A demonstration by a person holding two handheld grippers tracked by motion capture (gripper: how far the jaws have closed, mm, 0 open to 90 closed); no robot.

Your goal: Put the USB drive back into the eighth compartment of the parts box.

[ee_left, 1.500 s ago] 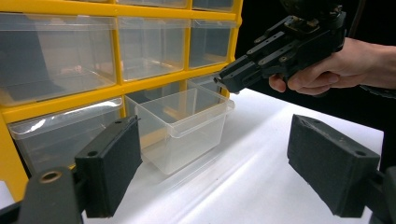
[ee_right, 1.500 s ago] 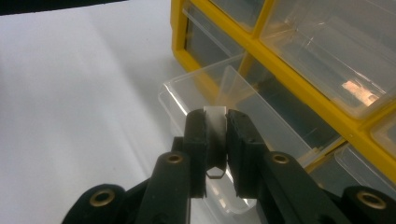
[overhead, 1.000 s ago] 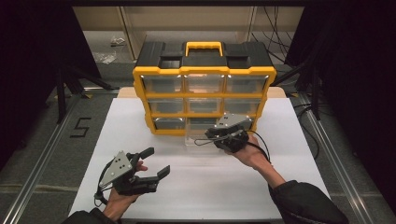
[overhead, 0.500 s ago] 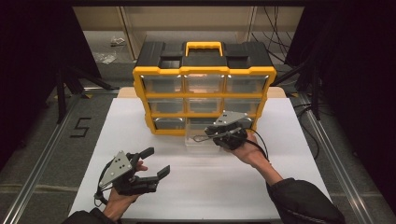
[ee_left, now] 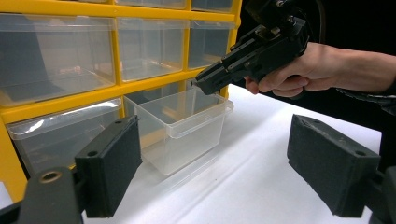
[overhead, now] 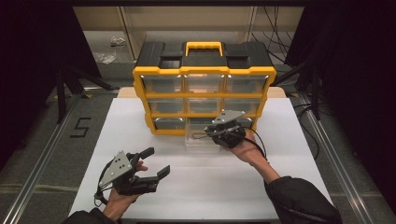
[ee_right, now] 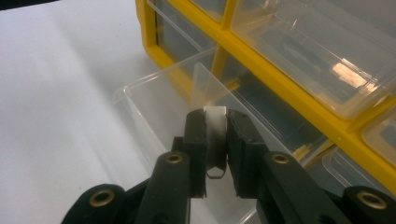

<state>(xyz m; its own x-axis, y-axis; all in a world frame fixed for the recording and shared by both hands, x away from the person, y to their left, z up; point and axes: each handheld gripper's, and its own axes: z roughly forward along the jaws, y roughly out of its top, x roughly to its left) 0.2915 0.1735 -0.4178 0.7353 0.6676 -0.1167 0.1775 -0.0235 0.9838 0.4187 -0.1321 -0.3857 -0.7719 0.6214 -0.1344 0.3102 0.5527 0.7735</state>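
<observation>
Drawer (overhead: 201,140) juts from organizer (overhead: 203,95), apparently beside right hand-held gripper (overhead: 211,134).

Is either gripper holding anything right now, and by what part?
The right gripper is shut on the clear drawer, pinching the tab on its wall, with the drawer out of the organizer. The left gripper is open and holds nothing.

organizer (ee_left: 112,88) cropped at top and left — held clip's (ee_right: 215,140) lower end hidden between jaws
</observation>
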